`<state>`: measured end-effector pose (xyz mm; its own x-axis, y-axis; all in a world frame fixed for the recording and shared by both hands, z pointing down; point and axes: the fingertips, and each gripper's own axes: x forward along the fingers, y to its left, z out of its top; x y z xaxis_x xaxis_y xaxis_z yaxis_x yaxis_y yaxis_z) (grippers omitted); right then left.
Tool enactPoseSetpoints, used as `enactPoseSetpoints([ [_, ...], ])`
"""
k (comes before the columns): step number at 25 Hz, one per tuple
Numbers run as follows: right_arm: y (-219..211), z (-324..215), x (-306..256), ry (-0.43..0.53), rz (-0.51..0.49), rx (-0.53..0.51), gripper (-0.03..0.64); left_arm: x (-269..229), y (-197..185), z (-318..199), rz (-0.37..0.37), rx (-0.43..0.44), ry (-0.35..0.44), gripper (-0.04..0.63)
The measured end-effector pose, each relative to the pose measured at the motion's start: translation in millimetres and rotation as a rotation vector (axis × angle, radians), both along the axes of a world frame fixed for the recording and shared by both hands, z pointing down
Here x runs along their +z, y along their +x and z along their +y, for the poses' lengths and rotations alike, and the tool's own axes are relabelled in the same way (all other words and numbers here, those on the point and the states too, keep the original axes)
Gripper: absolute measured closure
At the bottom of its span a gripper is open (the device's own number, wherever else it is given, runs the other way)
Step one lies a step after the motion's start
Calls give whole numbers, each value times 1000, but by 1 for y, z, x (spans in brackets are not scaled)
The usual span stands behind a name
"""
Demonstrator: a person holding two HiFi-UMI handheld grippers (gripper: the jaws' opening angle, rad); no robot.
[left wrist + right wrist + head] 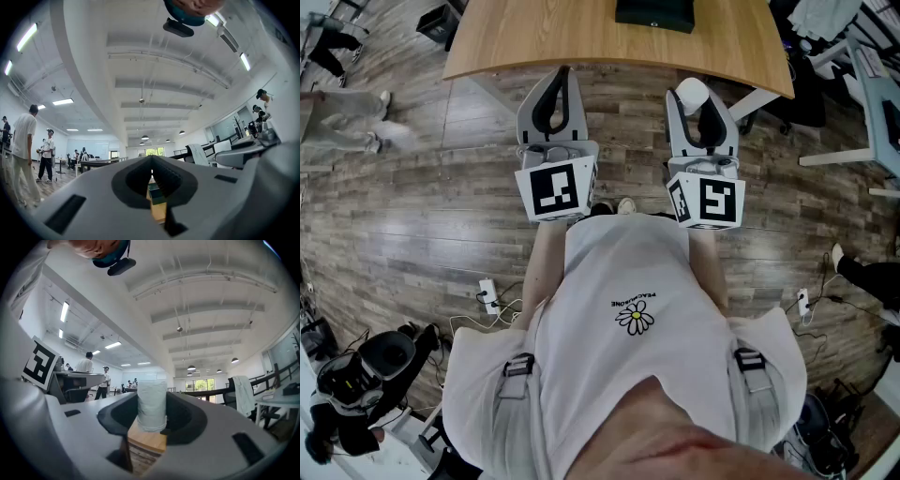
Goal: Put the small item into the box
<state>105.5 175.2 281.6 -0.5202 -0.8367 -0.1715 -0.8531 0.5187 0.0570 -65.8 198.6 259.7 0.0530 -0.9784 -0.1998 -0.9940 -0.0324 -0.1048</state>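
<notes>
1. The right gripper (152, 417) is clamped on the small item (152, 399), a white cylindrical roll pinched between its jaws.
2. The left gripper (151, 174) is closed, with only a thin slit left between its jaws and nothing held there.
3. Both grippers are held side by side before the person (628, 319), above the wood floor (441, 206).
4. The dark box (654, 13) is seen on the wooden table (581, 42) ahead, apart from the roll.

White small item (151, 405), dark green box (654, 13), pale wooden table (534, 37), black-and-white marker cubes (556, 187).
</notes>
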Motion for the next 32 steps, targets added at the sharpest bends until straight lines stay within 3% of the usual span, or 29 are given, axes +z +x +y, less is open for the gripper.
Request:
enactPoseSetpoints([
  [13, 8, -19, 0, 12, -13, -25, 439, 6, 10, -20, -9, -12, -4, 578],
  [17, 10, -24, -1, 9, -81, -58, 439, 9, 8, -27, -10, -19, -8, 578],
  [23, 12, -38, 13, -38, -86, -77, 437, 20, 1, -37, 39, -39, -38, 578],
  [32, 11, -102, 36, -87, -68, -68, 439, 30, 2, -109, 37, -14, -45, 578],
])
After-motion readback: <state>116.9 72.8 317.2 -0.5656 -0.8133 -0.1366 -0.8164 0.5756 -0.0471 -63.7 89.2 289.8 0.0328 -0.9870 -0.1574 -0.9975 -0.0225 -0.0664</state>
